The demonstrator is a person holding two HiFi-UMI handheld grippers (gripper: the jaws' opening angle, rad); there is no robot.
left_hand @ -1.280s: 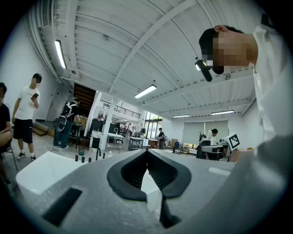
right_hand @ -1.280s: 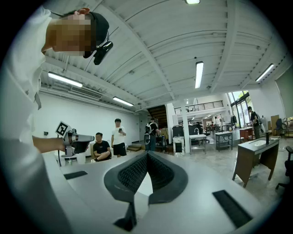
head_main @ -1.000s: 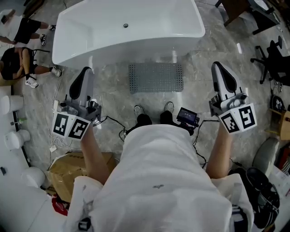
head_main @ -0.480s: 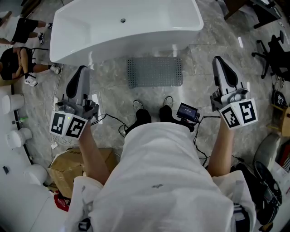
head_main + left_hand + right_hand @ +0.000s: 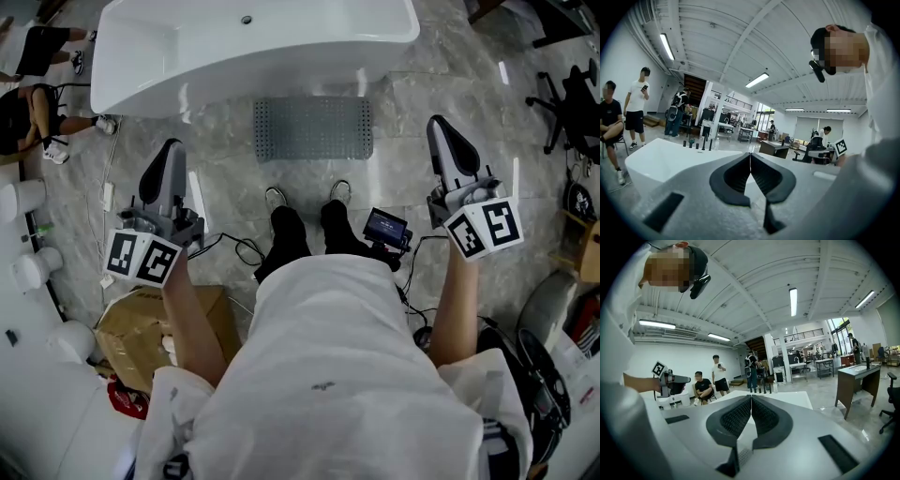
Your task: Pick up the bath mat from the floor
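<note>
The grey perforated bath mat lies flat on the marble floor, just in front of the white bathtub. My feet stand right behind it. My left gripper is held up at the left, well clear of the mat, jaws shut and empty. My right gripper is raised at the right, also shut with nothing in it. In the left gripper view the left gripper points level over the tub. The right gripper in the right gripper view points across the room, pads together.
A cardboard box sits on the floor at my left. Cables trail by my feet. People sit and stand at the far left. Office chairs and clutter line the right side. A small screen hangs at my waist.
The view has shifted so the tub and mat sit higher in the frame. My feet have stepped closer to the mat. Both grippers stay raised and shut.
</note>
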